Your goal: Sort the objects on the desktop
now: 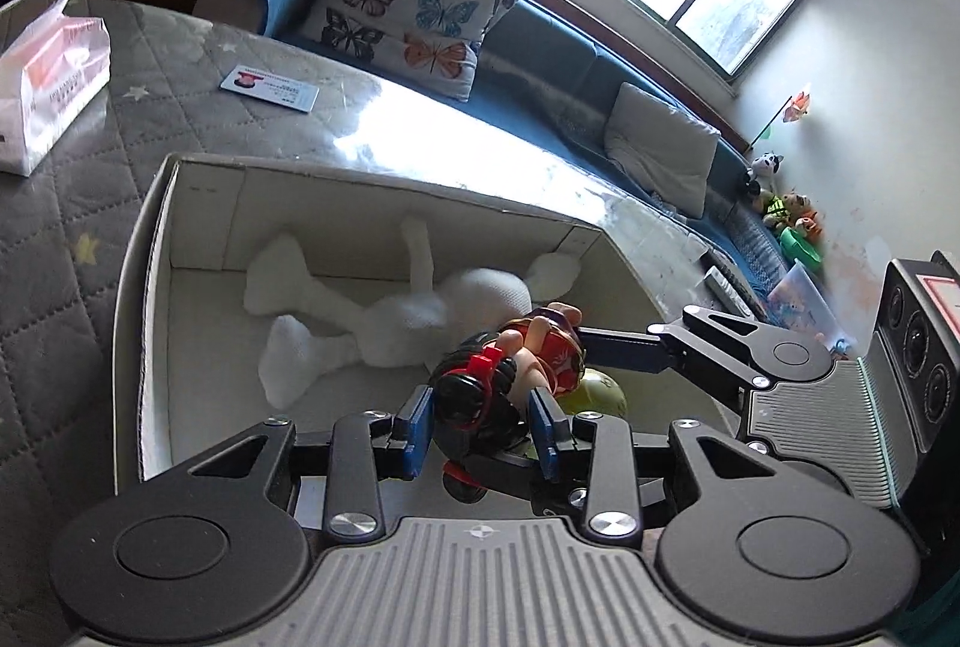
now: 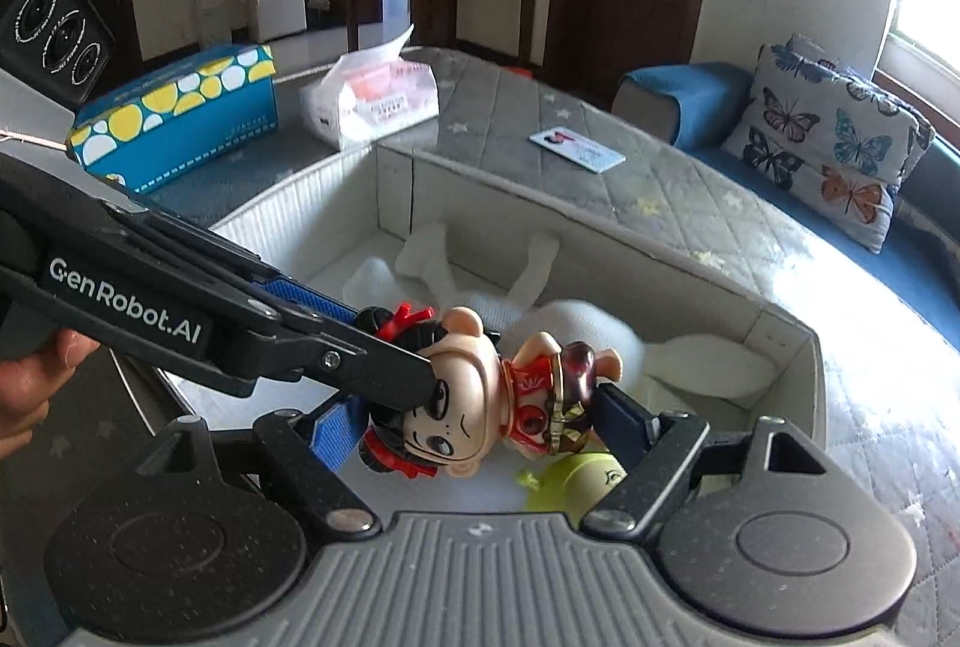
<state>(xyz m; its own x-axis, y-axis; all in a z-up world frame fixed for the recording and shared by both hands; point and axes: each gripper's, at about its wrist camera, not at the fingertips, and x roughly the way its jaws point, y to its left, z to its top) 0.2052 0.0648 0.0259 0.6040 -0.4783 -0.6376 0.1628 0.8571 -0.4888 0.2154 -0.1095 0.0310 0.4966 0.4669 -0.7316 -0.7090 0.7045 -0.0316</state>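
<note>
Doll held by both grippers above box

My left gripper (image 1: 480, 425) clamps its blue pads on the doll's (image 1: 510, 377) black-haired head. My right gripper (image 2: 480, 422) pinches the same doll (image 2: 480, 395) lengthwise, one pad at the head, one at the feet. Doll lies sideways over the open white box (image 2: 780, 341). Green-yellow ball (image 2: 585, 479) sits in the box just under it, at 5 o'clock. White plush toy (image 1: 372, 311) further in, 11 o'clock. Beyond the box on the grey quilted cover (image 1: 60, 239): card (image 1: 270, 88) at 12, tissue pack (image 1: 48, 89) at 10, blue spotted box (image 2: 180, 113).
</note>
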